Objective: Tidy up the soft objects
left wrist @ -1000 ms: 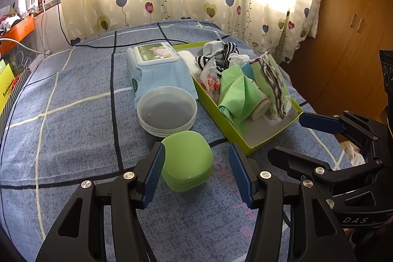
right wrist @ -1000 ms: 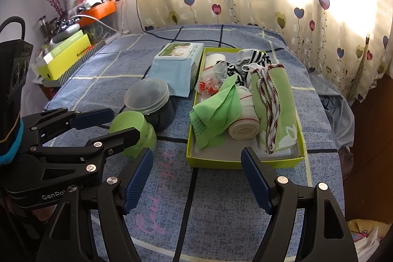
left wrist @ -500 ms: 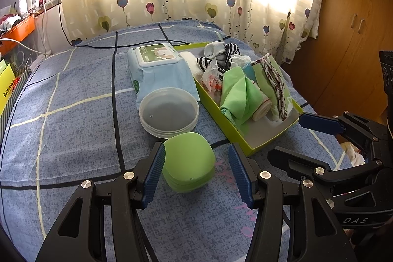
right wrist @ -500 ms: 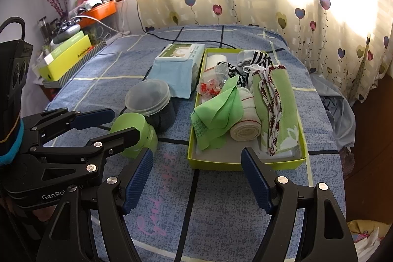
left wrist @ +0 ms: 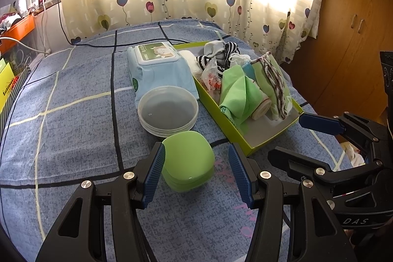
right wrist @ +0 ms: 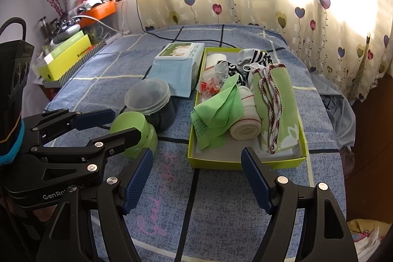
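Item: left tongs (left wrist: pixel 195 170) — jaws spread, straddling a green lidded case (left wrist: pixel 188 160) that sits on the bed (left wrist: pixel 73 119). The left pad looks to be touching or just beside the case wall; the right pad stands clear of it. Nothing is gripped. The straddle suggests a grasp being lined up, though the case looks hard, so whether it belongs among the soft goods is unclear.

Item: right tongs (right wrist: pixel 196 179) — jaws wide apart, empty, hovering above bare bedspread just short of the near wall of the yellow-green box (right wrist: pixel 245 163).

Item: box contents, ahead of the right tongs — green cloth (right wrist: pixel 216 112), rolled bandage (right wrist: pixel 245 128), green towel with a red-and-white edge (right wrist: pixel 277 100), striped socks (right wrist: pixel 253 57), a small clear bag with red print (right wrist: pixel 211 84). The soft things lie gathered here, apparently as the collecting place.

Item: clear lidded tub (left wrist: pixel 168 112), just beyond the case; wet-wipes pack (left wrist: pixel 159 68) further ahead, beside the box's far-left wall.

View notes: the left wrist view shows the tub's lid from above and the gap at the right pad. The right wrist view shows the tub's dark contents, the case half hidden behind the left tongs, and the box floor bare at its near end — room for more.
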### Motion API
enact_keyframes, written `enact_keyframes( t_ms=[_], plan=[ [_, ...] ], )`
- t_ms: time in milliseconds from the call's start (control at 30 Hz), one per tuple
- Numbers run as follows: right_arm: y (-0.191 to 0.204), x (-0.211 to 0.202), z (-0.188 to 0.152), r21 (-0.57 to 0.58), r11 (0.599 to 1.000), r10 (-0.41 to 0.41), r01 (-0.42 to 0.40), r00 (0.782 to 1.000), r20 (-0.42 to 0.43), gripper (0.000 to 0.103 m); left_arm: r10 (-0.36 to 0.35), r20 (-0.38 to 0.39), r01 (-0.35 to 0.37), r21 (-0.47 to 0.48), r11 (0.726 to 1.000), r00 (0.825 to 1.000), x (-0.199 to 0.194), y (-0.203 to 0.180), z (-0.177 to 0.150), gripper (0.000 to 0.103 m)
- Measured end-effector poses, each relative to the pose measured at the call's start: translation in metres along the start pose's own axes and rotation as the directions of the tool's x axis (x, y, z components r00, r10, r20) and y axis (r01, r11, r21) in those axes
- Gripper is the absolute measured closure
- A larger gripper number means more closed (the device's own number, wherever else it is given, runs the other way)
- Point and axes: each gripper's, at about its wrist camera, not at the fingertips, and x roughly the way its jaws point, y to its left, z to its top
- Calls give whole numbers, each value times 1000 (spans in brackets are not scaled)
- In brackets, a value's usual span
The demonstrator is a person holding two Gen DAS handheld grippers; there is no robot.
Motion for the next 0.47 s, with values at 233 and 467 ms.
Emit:
enact_keyframes(
  t_ms=[233, 467],
  plan=[
    [-1, 0, -1, 0, 1000, 0, 0, 1000, 1, 28, -2, 1, 2, 0, 1000, 1000, -1, -1, 0, 48],
    [0, -3, -1, -1, 1000, 2, -2, 1000, 10, 28, -3, 8, 3, 4, 1000, 1000, -5, -3, 0, 48]
  ],
)
